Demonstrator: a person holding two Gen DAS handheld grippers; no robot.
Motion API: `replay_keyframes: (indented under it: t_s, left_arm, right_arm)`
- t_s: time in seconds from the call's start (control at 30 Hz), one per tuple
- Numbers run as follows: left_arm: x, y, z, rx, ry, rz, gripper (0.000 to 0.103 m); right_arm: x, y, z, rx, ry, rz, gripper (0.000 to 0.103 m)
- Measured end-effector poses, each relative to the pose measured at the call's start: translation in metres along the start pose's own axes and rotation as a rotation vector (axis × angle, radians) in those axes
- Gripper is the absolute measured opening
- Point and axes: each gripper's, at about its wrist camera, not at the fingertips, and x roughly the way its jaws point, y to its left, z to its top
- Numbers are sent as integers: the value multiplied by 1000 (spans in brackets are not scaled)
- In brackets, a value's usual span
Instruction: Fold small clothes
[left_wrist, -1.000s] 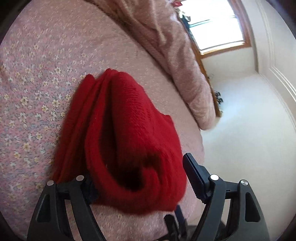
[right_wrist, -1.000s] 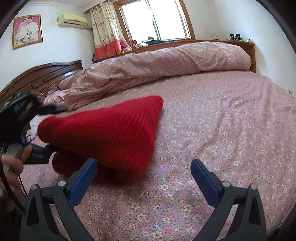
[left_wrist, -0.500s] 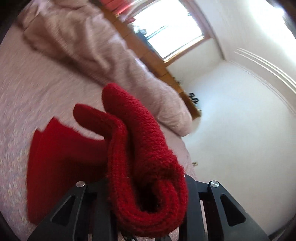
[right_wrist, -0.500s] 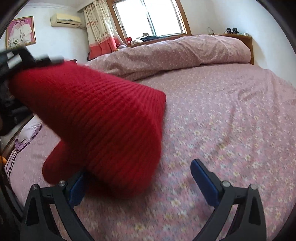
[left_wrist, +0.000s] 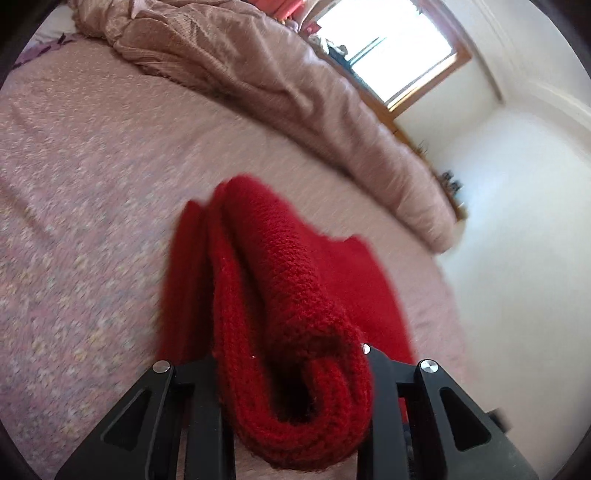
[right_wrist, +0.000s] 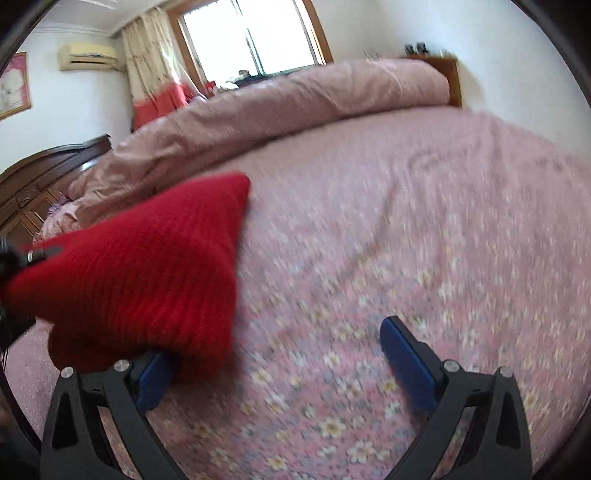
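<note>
A red knitted garment (left_wrist: 280, 314), folded into thick layers, is clamped between the black fingers of my left gripper (left_wrist: 295, 391), which is shut on its bunched near edge. The rest of it slopes down onto the pink flowered bedsheet (left_wrist: 92, 221). In the right wrist view the same red garment (right_wrist: 140, 280) hangs at the left, held up at its left end by the other gripper at the frame edge. My right gripper (right_wrist: 280, 369) stands open, blue pads wide apart. Its left pad (right_wrist: 153, 380) sits just under the garment's lower edge, and only bedsheet lies between the pads.
A rolled pink duvet (right_wrist: 295, 107) lies along the far side of the bed. A dark wooden headboard (right_wrist: 33, 184) is at the left, a window (right_wrist: 251, 33) behind the bed. A white wall (left_wrist: 517, 240) rises past the mattress edge.
My left gripper shut on the bunched edge of the red garment, lifted it, then came back down lower. My right gripper sank a little toward the sheet and stayed open.
</note>
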Motion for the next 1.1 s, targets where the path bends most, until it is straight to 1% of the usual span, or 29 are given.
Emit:
replay_keyframes:
  t_s: [0.17, 0.27, 0.37, 0.43, 0.5, 0.53, 0.57, 0.6, 0.63, 0.7, 0.77, 0.83, 0.87, 0.9, 0.93, 1.0, 1.03, 1.07, 1.1]
  left_arm:
    - [-7, 3, -9, 22, -1, -6, 18]
    - [-20, 1, -14, 57, -34, 7, 18]
    - [-24, -1, -14, 78, -66, 21, 18]
    - [-18, -2, -10, 111, -57, 48, 19]
    - [-10, 5, -7, 85, -42, 59, 21]
    - [-9, 9, -5, 64, -43, 59, 21]
    - [-9, 15, -2, 29, -39, 49, 23]
    - [-8, 18, 1, 5, -31, 39, 27]
    - [-10, 23, 1, -34, -15, 21, 29]
    - [-13, 26, 2, -65, 6, 3, 31]
    - [-20, 23, -1, -48, 27, 13, 32]
    - [-33, 17, -5, -24, 23, 18, 32]
    - [-40, 15, -6, -18, 14, 20, 32]
    - [-48, 13, -8, -15, 1, 25, 32]
    - [-57, 11, -10, -7, -20, 32, 32]
    - [-77, 9, -12, 10, -81, 43, 33]
    - [-86, 8, -12, 16, -119, 56, 33]
    - [-91, 5, -10, 26, -152, 68, 33]
    - [-94, 1, -7, 40, -181, 75, 33]
  right_arm:
    - [-2, 2, -6, -60, 23, -40, 102]
    - [-12, 4, -11, -88, 27, -56, 102]
    - [-19, 9, -15, -113, 29, -77, 102]
    - [-23, 11, -20, -128, 28, -96, 102]
    - [-27, 11, -21, -133, 34, -119, 102]
    - [-26, 9, -22, -129, 43, -139, 102]
    - [-26, 6, -22, -122, 57, -189, 101]
    - [-25, -3, -22, -102, 74, -244, 98]
    - [-25, -9, -21, -80, 80, -257, 96]
    - [-30, -26, -15, -4, 64, -233, 94]
    - [-33, -33, -7, 43, 51, -207, 94]
    - [-34, -36, -2, 68, 37, -182, 93]
    - [-34, -36, 1, 82, 32, -159, 89]
    - [-35, -36, 4, 91, 28, -132, 77]
    - [-35, -33, 8, 93, 26, -101, 69]
    - [-34, -24, 18, 73, 29, -48, 38]
    - [-33, -18, 22, 63, 27, -22, 32]
    - [-35, -11, 28, 48, 16, 21, 25]
    - [-38, -3, 34, 32, -2, 74, 24]
